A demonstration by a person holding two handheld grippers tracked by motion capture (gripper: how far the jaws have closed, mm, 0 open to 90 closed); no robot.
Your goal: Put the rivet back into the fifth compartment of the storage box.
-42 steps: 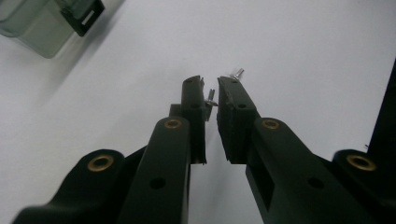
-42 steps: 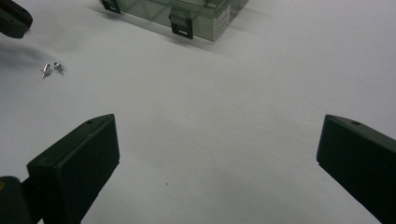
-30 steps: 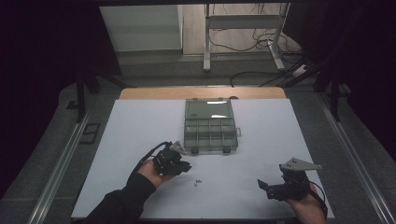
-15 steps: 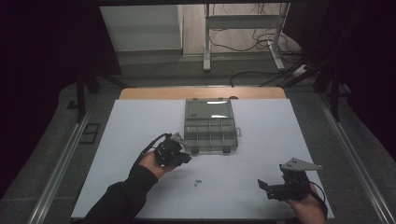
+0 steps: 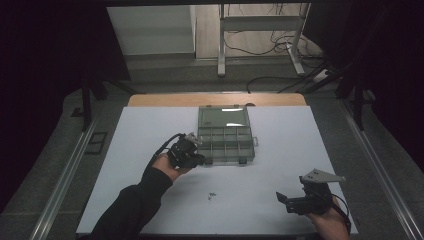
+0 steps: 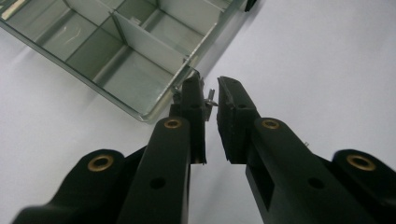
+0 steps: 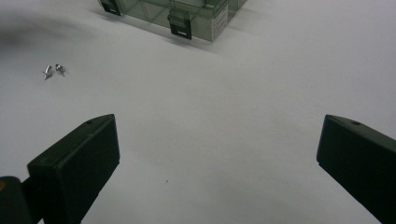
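A clear compartment box (image 5: 226, 141) lies open mid-table, its lid (image 5: 223, 116) flat behind it. My left gripper (image 5: 196, 156) hovers at the box's front left corner. In the left gripper view its jaws (image 6: 211, 93) are shut on a tiny metal screw (image 6: 210, 100), just beside the box's corner compartment (image 6: 135, 77). Two more small screws (image 5: 212, 195) lie on the white table in front of the box, seen too in the right gripper view (image 7: 52, 70). My right gripper (image 5: 294, 201) rests near the front right edge, wide open (image 7: 219, 140), holding nothing.
The white table top (image 5: 300, 150) is bare on both sides of the box. The box's black latches (image 7: 179, 23) face the front edge. A wooden strip (image 5: 165, 100) borders the far edge, with a metal stand (image 5: 260, 30) and cables on the floor beyond.
My left gripper has moved away from the loose screws, forward and slightly right, to the box's front left corner. The right gripper has stayed put.
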